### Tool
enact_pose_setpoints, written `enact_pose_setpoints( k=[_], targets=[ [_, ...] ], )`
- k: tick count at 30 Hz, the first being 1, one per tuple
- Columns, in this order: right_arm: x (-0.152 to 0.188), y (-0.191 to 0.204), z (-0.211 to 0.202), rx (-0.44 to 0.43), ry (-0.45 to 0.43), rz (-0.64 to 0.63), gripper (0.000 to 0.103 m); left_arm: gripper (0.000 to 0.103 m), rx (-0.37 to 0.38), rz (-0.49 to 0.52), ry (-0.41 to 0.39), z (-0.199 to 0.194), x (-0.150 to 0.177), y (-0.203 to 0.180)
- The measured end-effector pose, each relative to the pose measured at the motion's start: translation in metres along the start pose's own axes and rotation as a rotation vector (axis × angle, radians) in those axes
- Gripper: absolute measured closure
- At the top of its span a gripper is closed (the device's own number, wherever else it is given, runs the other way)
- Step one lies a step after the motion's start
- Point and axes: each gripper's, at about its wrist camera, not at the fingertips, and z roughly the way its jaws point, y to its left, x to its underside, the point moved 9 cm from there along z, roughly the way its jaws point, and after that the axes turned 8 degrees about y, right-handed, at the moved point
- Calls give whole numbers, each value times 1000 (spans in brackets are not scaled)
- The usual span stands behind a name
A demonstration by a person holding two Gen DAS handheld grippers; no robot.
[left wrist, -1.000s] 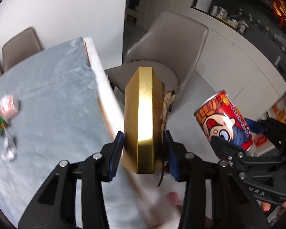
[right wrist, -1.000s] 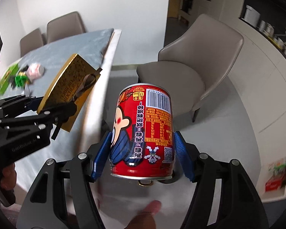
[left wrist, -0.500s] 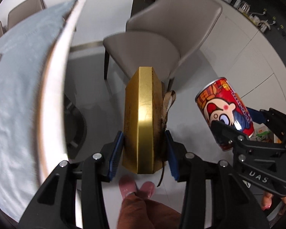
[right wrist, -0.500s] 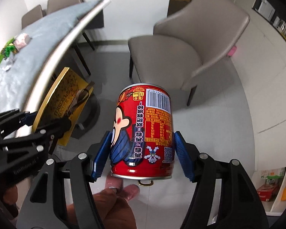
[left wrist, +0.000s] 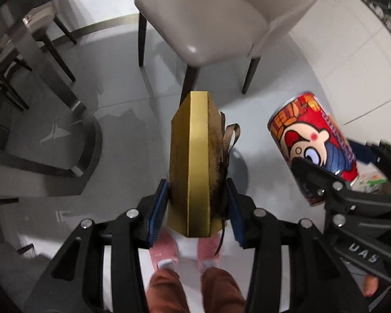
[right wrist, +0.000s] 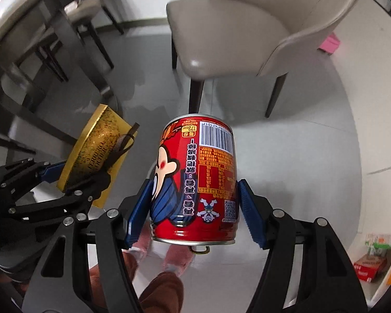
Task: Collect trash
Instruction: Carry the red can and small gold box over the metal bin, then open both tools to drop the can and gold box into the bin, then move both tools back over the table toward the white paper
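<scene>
My left gripper (left wrist: 195, 206) is shut on a gold gift box (left wrist: 194, 156) with a brown ribbon, held edge-on above the floor. The box also shows in the right wrist view (right wrist: 96, 154), at the left. My right gripper (right wrist: 193, 206) is shut on a red cartoon drink can (right wrist: 195, 180), held upright but upside down, pull tab at the bottom. The can also shows in the left wrist view (left wrist: 315, 146), to the right of the box. Both are pointed down at the grey floor, near the person's pink shoes (left wrist: 166, 250).
A beige chair (left wrist: 208, 26) stands ahead on dark legs. The dining table's dark curved base (left wrist: 65, 140) and edge (right wrist: 18, 13) are at the left. White cabinets (left wrist: 357, 52) are at the right. Small packages (right wrist: 370, 263) lie on the floor at the lower right.
Both grippers have swung away from the table top and tilted down toward the floor. The table with its litter has left the view. Both holds are unchanged.
</scene>
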Motion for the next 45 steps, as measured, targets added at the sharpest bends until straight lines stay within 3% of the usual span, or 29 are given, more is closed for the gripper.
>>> enact_pose_setpoints(
  k=[6,10,13,19,24,28,33,40,45],
  targets=[
    [3,-7,77,-25,38,-37,40,59,-56,78,48,92,14,5],
    [8,-8,111,-54,51,-25,39,59,-68,75,62,124,17,10],
    [10,-11,120,-65,50,-27,34,57,-64,69,67,137,20,8],
    [9,-21,120,-55,35,-39,33,54,-48,76,73,144,15,-6],
    [7,-36,103,-47,22,-31,33,38,-54,72,65,137,12,-14],
    [0,-41,85,-37,7,-26,33,36,-61,75,58,119,9,-20],
    [-8,-42,38,-26,-18,-32,33,36,-75,84,34,67,6,-26],
    [-25,-33,-65,-15,-87,-74,33,36,-103,45,-29,-41,-5,-16],
    [-44,-7,-154,-20,-159,-141,33,36,-122,-28,-113,-140,-11,-1]
  ],
)
